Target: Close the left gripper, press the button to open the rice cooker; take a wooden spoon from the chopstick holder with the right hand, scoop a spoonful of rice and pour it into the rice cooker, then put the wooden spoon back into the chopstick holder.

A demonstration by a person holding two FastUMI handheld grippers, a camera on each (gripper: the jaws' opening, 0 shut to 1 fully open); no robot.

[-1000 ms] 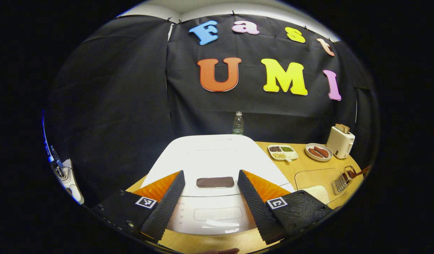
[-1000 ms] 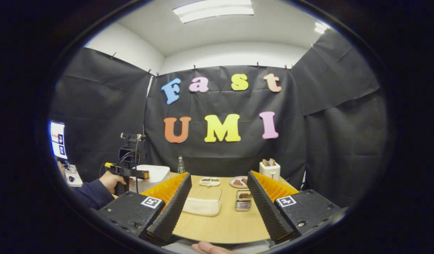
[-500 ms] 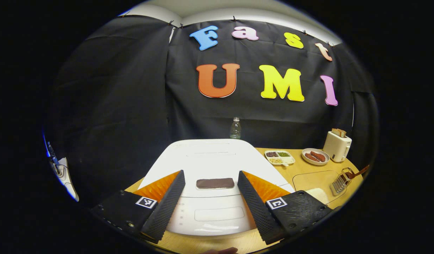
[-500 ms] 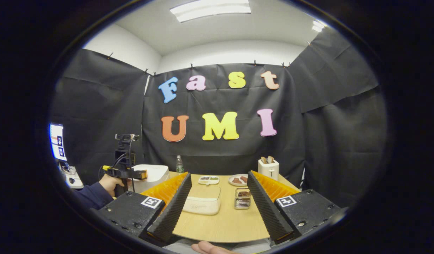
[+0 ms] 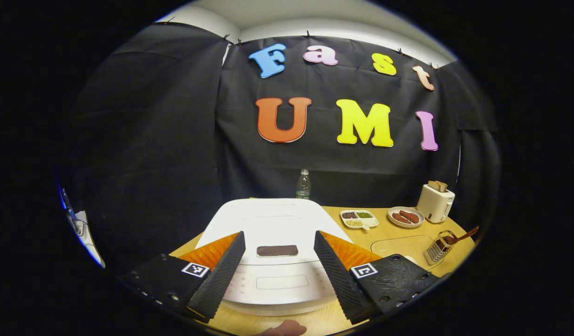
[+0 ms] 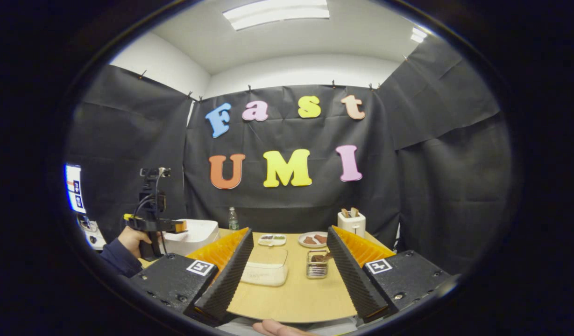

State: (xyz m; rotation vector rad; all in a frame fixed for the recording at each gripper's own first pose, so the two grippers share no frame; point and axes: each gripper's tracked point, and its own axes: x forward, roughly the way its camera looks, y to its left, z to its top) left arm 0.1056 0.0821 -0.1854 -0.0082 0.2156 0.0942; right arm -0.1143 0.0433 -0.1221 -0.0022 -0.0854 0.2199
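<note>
Very start of the run, by the look of it. Left hand-held gripper (image 5: 277, 266) spread wide, nothing pinched, hovering just short of the rice cooker (image 5: 272, 224). Lid down and flat, so not yet opened. Dark button (image 5: 277, 250) dead ahead, framed between the two fingers, apart from both. First step not done: jaws need pressing together before any push on that button.

Over to the right hand-held gripper (image 6: 287, 275): also spread, also empty, held low over the near edge of the desk (image 6: 296, 298). Ahead of it and slightly to the right, the chopstick holder (image 6: 316, 264), with the brown end of the wooden spoon (image 6: 323, 257) poking out to the right. Just left of that holder, the clear lidded rice container (image 6: 267, 273); lid seemingly on. Spoon untouched, nothing scooped, nothing poured.

Everything left to do, judging from this: close, press, lift spoon, scoop, tip into cooker, return spoon.
</note>
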